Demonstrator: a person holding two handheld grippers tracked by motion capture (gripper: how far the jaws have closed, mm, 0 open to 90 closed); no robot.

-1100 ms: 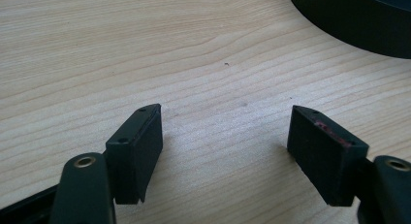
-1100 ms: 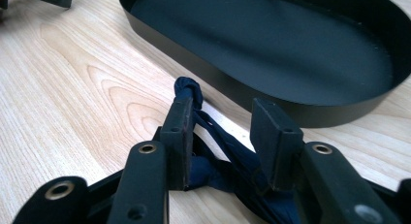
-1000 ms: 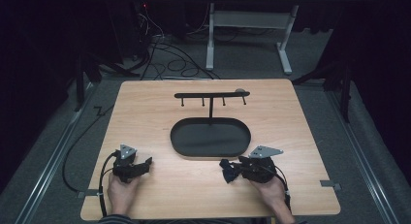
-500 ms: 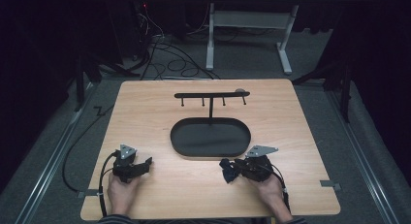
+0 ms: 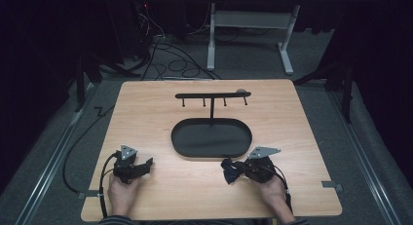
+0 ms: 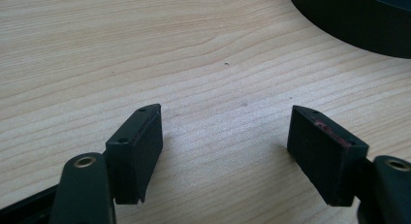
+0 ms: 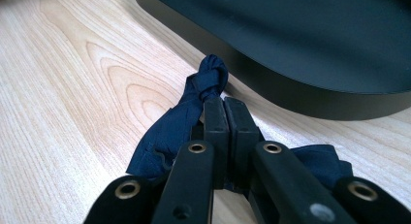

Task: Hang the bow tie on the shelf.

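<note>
one dark cloth (image 7: 203, 95), two grippers.

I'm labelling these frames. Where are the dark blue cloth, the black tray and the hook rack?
Dark blue cloth (image 7: 209, 81), right gripper view, on its knotted end.
Black tray (image 5: 180, 142), high view, on its left rim.
Hook rack (image 5: 212, 95), high view, on its top bar.

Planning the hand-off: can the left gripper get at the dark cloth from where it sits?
Probably yes. The left gripper is open, and bare table lies between it and the dark cloth, which the right gripper clamps.
</note>
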